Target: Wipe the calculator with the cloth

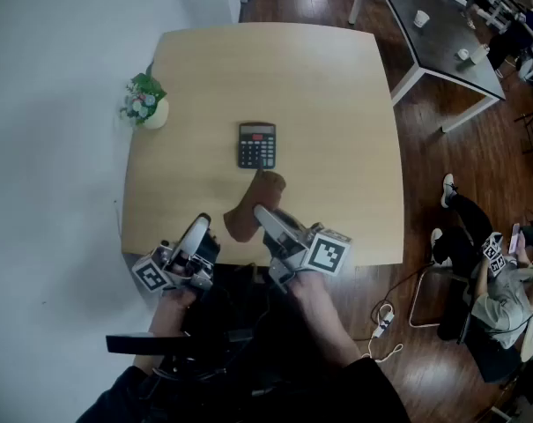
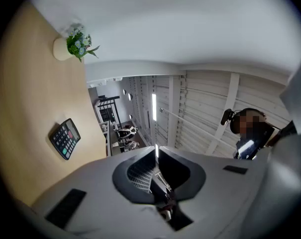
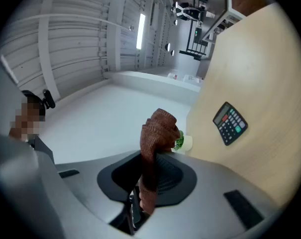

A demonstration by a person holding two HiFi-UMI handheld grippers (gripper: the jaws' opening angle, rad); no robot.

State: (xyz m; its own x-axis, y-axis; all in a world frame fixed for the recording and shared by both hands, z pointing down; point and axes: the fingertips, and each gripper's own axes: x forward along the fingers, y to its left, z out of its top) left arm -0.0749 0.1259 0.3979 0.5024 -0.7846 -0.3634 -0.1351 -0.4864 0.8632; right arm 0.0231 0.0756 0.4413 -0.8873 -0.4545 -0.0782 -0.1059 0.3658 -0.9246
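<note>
On the tabletop (image 1: 336,86), near the middle, the calculator (image 1: 257,144) lies flat, and the brown cloth (image 1: 270,186) sticks out just on its near side, pinched at one end in the fingers of the right gripper (image 1: 261,211). That cloth looks soft, light and floppy, so I think a tight pinch at one end is best, leaving the loose end to rub the hard calculator, which may slide if pushed. The right gripper points level toward the far side, while the left gripper (image 1: 201,222) sits at the near left, tipped up a bit, its fingers squeezed together on nothing.
</note>
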